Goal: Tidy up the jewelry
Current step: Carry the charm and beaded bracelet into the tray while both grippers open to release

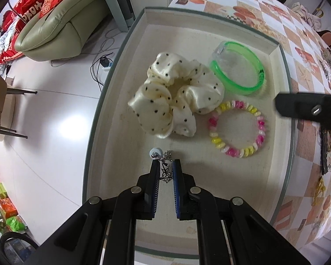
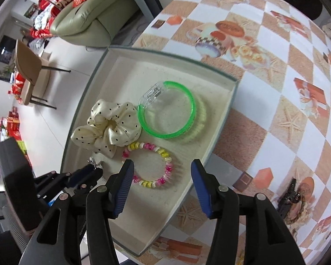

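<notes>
Table (image 2: 275, 70) wore a glossy checked cloth, orange and white, printed with starfish and cakes. Shallow rectangular tray (image 1: 130, 70), cream fabric-like lining, grey-green rim, sat at the table's edge.

Only the left wrist view showed the grip closely; only the right wrist view showed both grippers together, plus a dark hair clip (image 2: 289, 196) on the cloth outside the tray.

In the tray, largest first: cream satin scrunchie (image 1: 172, 101) with black dots, ruffled; translucent green bangle (image 1: 240, 68), rigid, with a clear section, lying flat; coiled pink, yellow and white bracelet (image 1: 238, 129), flat, touching the scrunchie.

Left gripper (image 1: 165, 165) pointed down over the tray's near part, pads pinched on a silver chain (image 1: 166, 170) of leaf-like links. Chain's long axis ran along the fingers; a pale round bead (image 1: 155, 152) stuck out past the tips.

Right gripper (image 2: 163, 167) hung above the coiled bracelet, jaws spread apart, nothing between the pads.
</notes>
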The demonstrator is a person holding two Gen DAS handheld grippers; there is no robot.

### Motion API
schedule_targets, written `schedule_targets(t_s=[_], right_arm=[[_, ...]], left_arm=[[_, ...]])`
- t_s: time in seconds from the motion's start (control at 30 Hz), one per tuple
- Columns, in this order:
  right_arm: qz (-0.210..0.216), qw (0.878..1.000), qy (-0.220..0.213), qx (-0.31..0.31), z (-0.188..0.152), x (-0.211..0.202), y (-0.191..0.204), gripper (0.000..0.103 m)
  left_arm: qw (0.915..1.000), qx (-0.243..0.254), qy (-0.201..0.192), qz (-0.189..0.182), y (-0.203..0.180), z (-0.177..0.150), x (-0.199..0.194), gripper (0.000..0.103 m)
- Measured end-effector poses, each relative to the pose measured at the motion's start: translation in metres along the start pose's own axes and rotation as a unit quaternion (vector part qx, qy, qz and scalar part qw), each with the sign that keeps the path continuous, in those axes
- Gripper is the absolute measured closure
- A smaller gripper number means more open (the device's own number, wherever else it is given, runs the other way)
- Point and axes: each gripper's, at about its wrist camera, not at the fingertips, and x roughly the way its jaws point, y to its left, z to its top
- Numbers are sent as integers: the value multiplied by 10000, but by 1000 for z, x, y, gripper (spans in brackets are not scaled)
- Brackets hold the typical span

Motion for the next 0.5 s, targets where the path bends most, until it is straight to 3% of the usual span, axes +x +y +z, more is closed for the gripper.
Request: schedule_targets(t_s=[0.37, 0.4, 0.43, 0.47, 0.5], right_arm=[[13, 9992, -262, 308, -17, -31, -33, 45], [2, 9990, -278, 339, -18, -33, -36, 45], [-3, 9989, -290, 371, -20, -36, -40, 45], [-4, 9988, -300, 397, -21, -37, -42, 45], [-10, 9985, -314, 440, -22, -39, -46, 45]], left_arm=[[9999, 62, 49, 105, -3, -5, -7, 87], [9999, 60, 50, 108, -4, -6, -8, 72], [9999, 58, 52, 110, -4, -4, -8, 48], [9999, 34, 20, 166, -5, -3, -9, 0], [9997, 7, -93, 239, -6, -4, -13, 0]])
